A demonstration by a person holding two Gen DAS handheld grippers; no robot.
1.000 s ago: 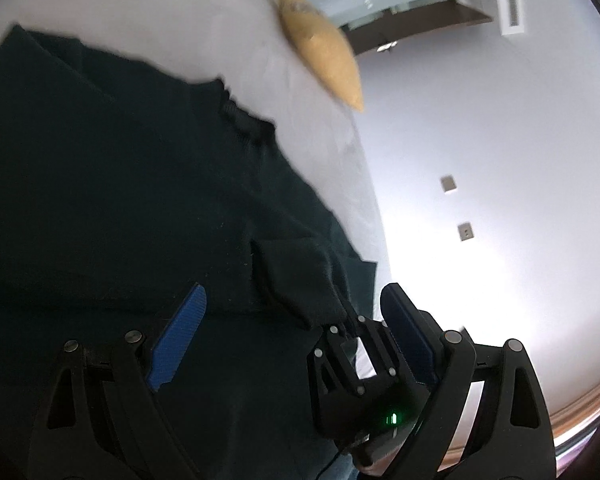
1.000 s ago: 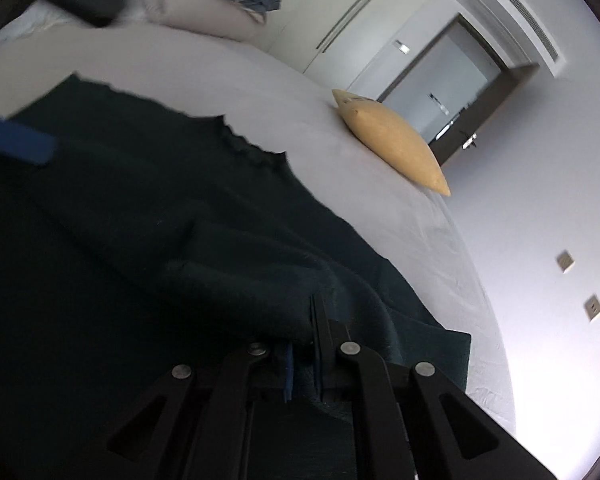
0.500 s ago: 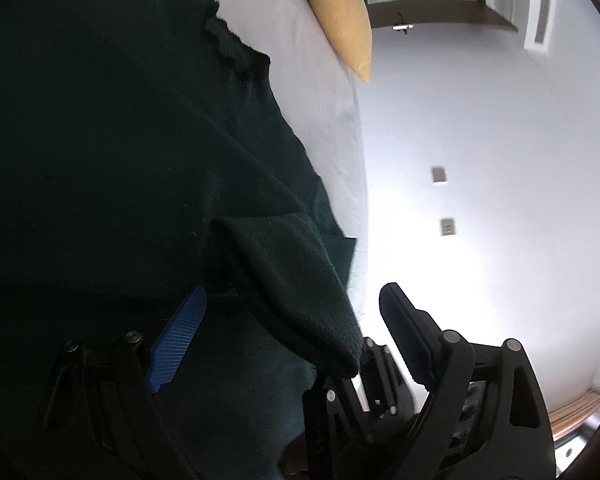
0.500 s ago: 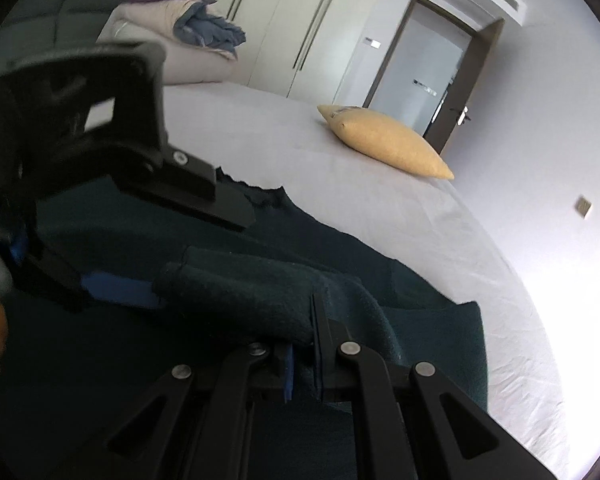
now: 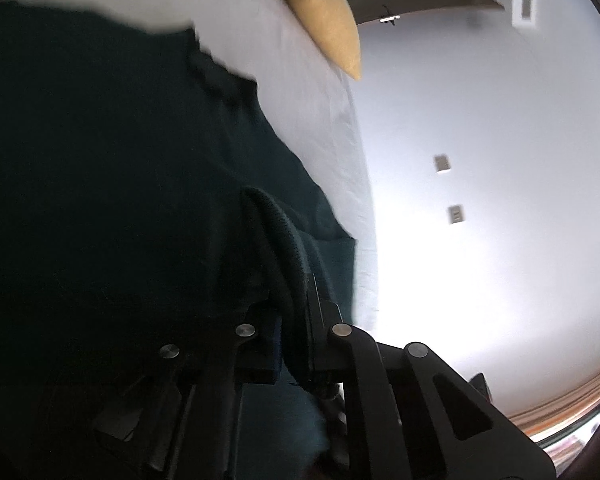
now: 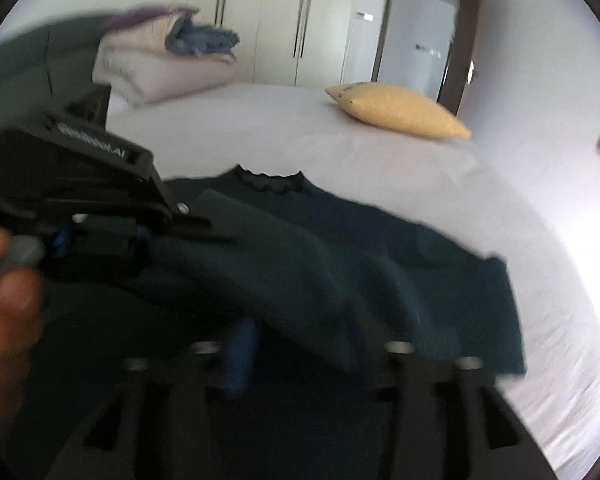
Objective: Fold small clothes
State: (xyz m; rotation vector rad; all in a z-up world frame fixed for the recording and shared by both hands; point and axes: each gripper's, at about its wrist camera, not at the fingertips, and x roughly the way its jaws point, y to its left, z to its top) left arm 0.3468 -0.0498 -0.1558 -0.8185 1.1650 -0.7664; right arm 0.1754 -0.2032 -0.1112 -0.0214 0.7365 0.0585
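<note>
At the left of the right wrist view, the left gripper (image 6: pixel 140 236) reaches in sideways over the bed, with the person's hand (image 6: pixel 4 288) blurred behind it. From its own camera, the left gripper (image 5: pixel 294 332) has its fingers drawn close together, pinching a thick folded edge of the dark green sweater (image 5: pixel 100 200) that stands up between them. Toward the middle, the sweater (image 6: pixel 340 248) lies spread on the white bed sheet (image 6: pixel 420 168), its scalloped neckline at the far side and a sleeve or flap lifted across its body toward the left gripper. Near the bottom edge, the right gripper (image 6: pixel 304 348) has its fingers spread wide apart with a fold of the sweater draped between them; motion blur makes it impossible to tell whether the pads touch the cloth. Farther right, a yellow pillow (image 6: pixel 396 110) rests on the far part of the bed, well apart from the sweater. Folded bedding (image 6: pixel 168 60) is stacked at the far left.
</note>
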